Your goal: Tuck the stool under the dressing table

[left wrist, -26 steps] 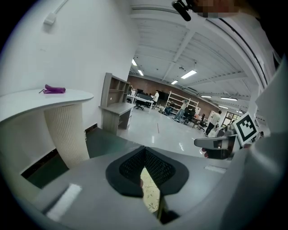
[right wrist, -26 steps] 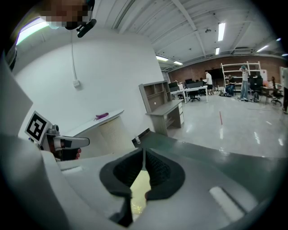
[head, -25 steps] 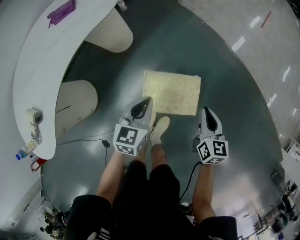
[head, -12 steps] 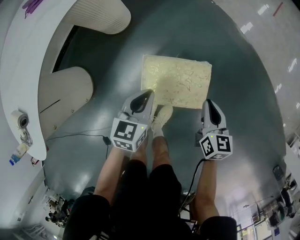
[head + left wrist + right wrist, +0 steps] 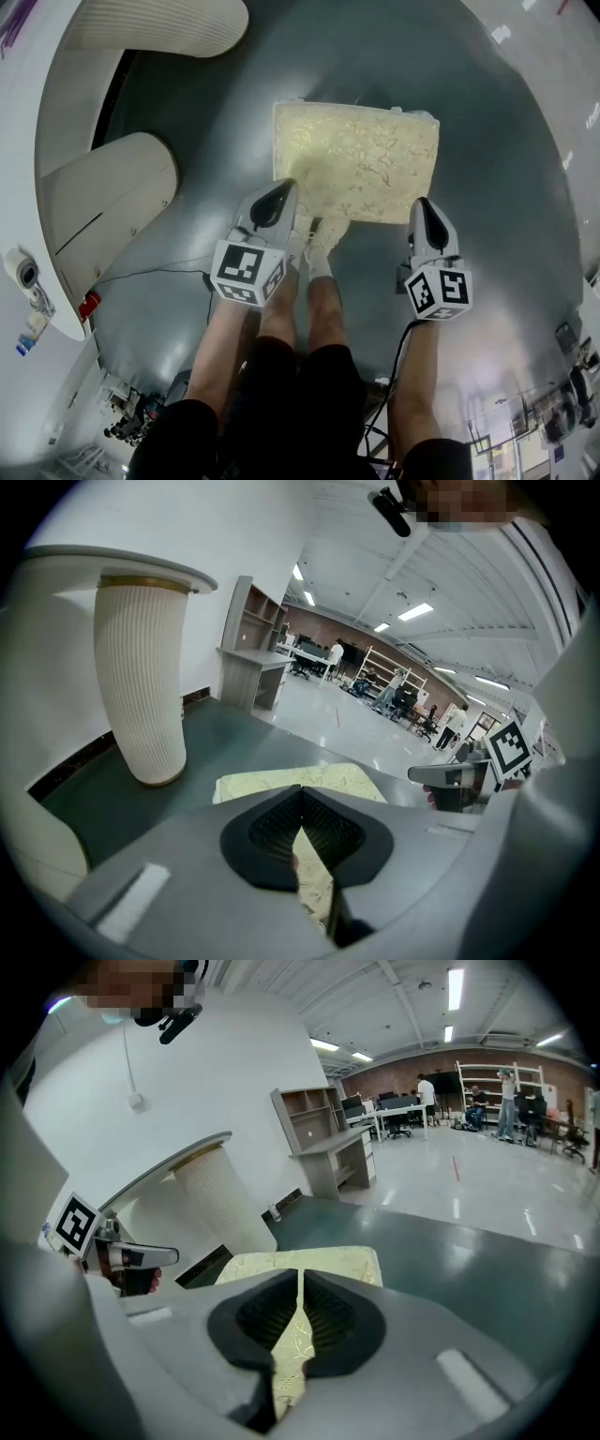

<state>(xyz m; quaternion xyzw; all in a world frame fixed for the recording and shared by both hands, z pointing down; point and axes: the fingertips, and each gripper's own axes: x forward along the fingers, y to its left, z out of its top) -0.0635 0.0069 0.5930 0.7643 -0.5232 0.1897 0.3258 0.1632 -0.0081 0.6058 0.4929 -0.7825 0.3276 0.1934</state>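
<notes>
The stool (image 5: 361,159) has a cream, gold-patterned rectangular cushion and stands on the dark green floor, out in front of the white dressing table (image 5: 33,122) at the left. My left gripper (image 5: 281,189) is shut and empty, its tip just over the cushion's near left corner. My right gripper (image 5: 427,206) is also shut and empty, at the near right corner. The left gripper view has the shut left gripper (image 5: 300,794) with the stool (image 5: 281,782) just past its tip. In the right gripper view the right gripper (image 5: 300,1279) is shut before the stool (image 5: 314,1260). I cannot tell if either touches the cushion.
A ribbed cream pedestal (image 5: 159,23) and a smooth one (image 5: 103,202) hold up the table, with a gap between them. A black cable (image 5: 159,277) runs over the floor. The person's legs and a shoe (image 5: 323,234) stand between the grippers. Desks and people are far behind.
Both grippers have sunk toward the stool's near edge, still shut. The head has leaned in, so the stool shows larger and the table has slid off to the upper left.
</notes>
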